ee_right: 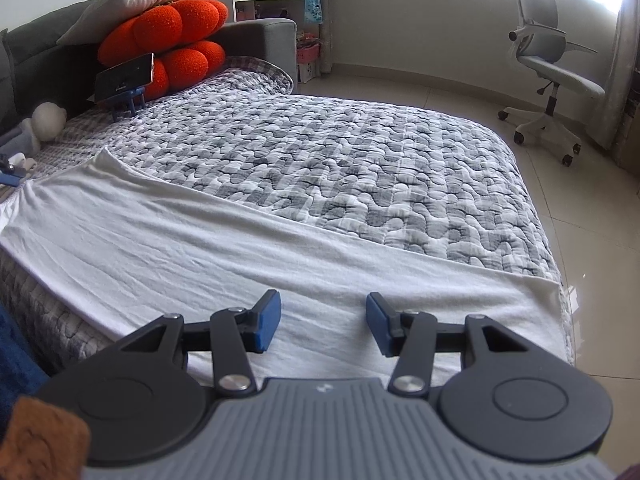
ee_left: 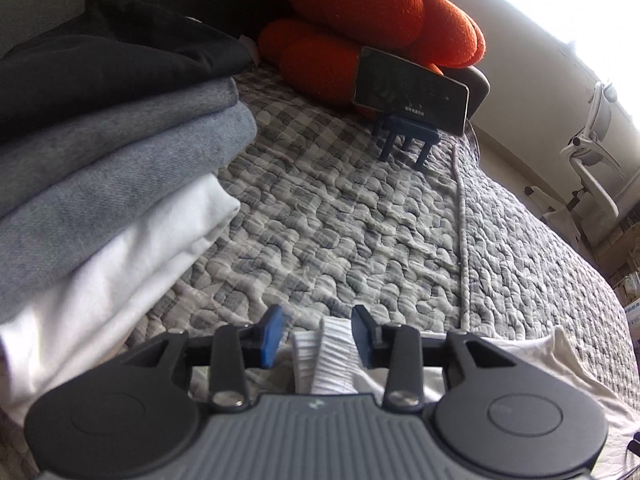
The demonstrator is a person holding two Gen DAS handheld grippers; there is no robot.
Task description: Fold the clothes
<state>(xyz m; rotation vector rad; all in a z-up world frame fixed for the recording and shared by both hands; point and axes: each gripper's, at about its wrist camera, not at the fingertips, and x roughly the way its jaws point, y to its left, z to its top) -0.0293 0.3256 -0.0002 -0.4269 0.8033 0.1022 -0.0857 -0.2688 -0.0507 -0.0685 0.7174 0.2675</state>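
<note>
White garment spread on the quilted bed, both grippers parted above it.

Ahead of the left gripper (ee_left: 316, 336) are a phone on a stand (ee_left: 410, 90) and orange cushions (ee_left: 372, 24), with a stack of folded clothes (ee_left: 108, 168) to its left. The white garment's (ee_right: 224, 240) ribbed edge lies untouched between its parted jaws. The right gripper (ee_right: 322, 322) hangs wide, empty, over the flat, lightly creased cloth.

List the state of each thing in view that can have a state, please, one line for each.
Left tool: open, ribbed white collar between its jaws, not pressed.
Right tool: open, over the white garment, holding nothing.
White garment: spread flat on the quilt, not yet folded.
Stack of clothes: folded, piled.
Phone: propped on a blue stand, screen dark.
Office chair: unoccupied.
</note>
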